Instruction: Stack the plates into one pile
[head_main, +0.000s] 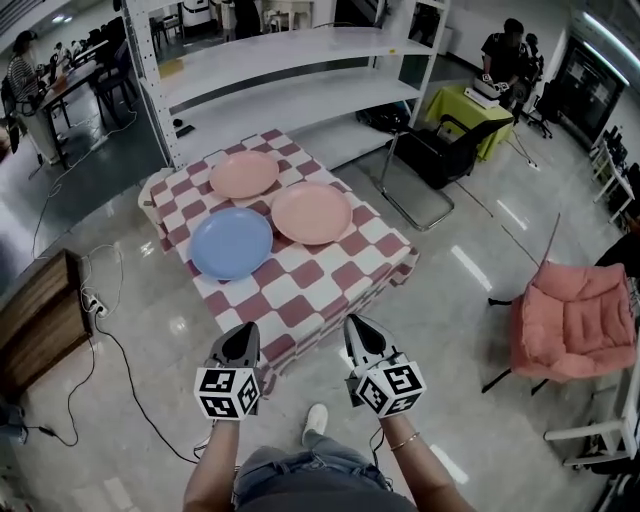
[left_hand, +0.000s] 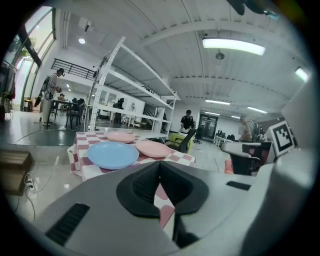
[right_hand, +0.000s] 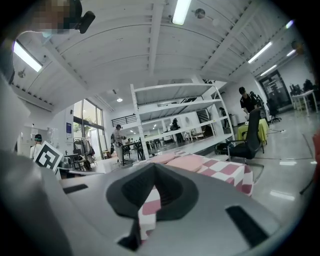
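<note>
Three plates on checkered table (head_main: 330, 290): one blue plate (head_main: 231, 243), two pink plates (head_main: 244, 174), none stacked. My left tool (head_main: 241, 345) and right tool (head_main: 362, 340) both closed, empty.

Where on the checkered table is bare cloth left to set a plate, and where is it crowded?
The table is bare across its near part, between the blue plate and the near edge, plus a narrower strip right of the front pink plate. The far part is crowded: the back pink plate sits close to the other two, with slim gaps.
</note>
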